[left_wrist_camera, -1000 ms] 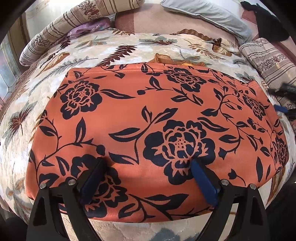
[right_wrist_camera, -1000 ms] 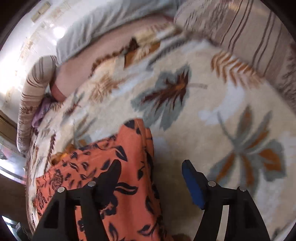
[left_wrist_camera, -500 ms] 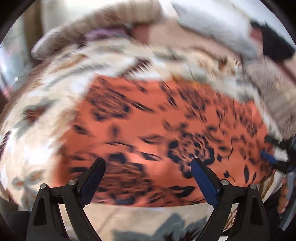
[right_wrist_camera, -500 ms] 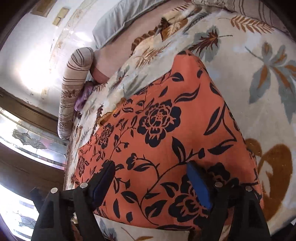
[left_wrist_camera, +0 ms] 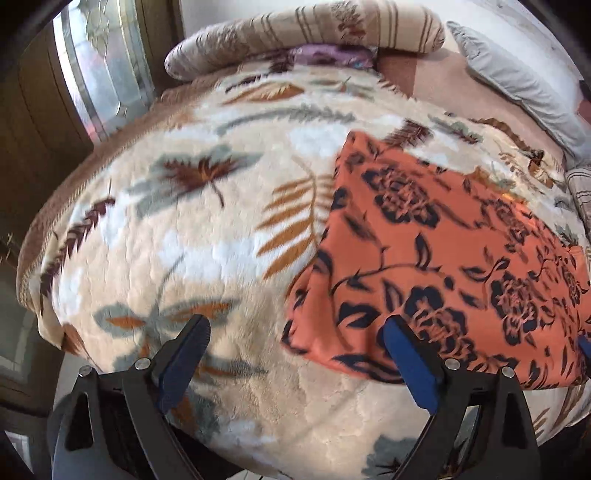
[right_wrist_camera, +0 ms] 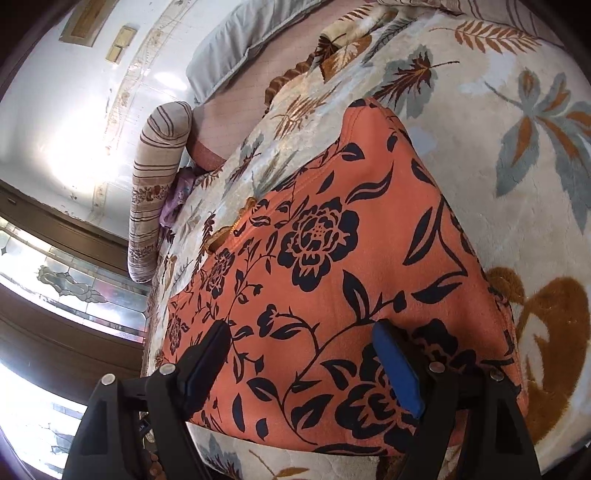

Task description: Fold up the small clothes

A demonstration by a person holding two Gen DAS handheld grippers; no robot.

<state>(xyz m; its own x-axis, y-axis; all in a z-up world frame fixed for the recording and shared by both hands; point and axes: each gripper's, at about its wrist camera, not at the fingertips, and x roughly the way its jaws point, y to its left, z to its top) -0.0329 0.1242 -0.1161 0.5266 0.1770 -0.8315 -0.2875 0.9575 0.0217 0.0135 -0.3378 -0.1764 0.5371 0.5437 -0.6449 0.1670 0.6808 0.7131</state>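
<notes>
At the far left of the left wrist view stands a window with patterned glass in a dark wooden frame. Beside it begins the bed, covered by a cream blanket printed with grey and brown leaves. The left tool hangs over this blanket with its blue-padded jaws spread wide; nothing lies between them, and the inner jaw sits at the near-left corner of the garment. Further right lies the orange cloth with dark navy flowers, spread flat in a folded rectangle on the blanket. Behind it, along the head of the bed, a striped bolster rests with a purple cloth tucked under it, and a grey pillow lies to the right.

In the right wrist view, the right tool hovers above the near edge of the orange cloth. Its jaws have just been opening and stand spread, gripping nothing; only the flat fabric shows between them.
</notes>
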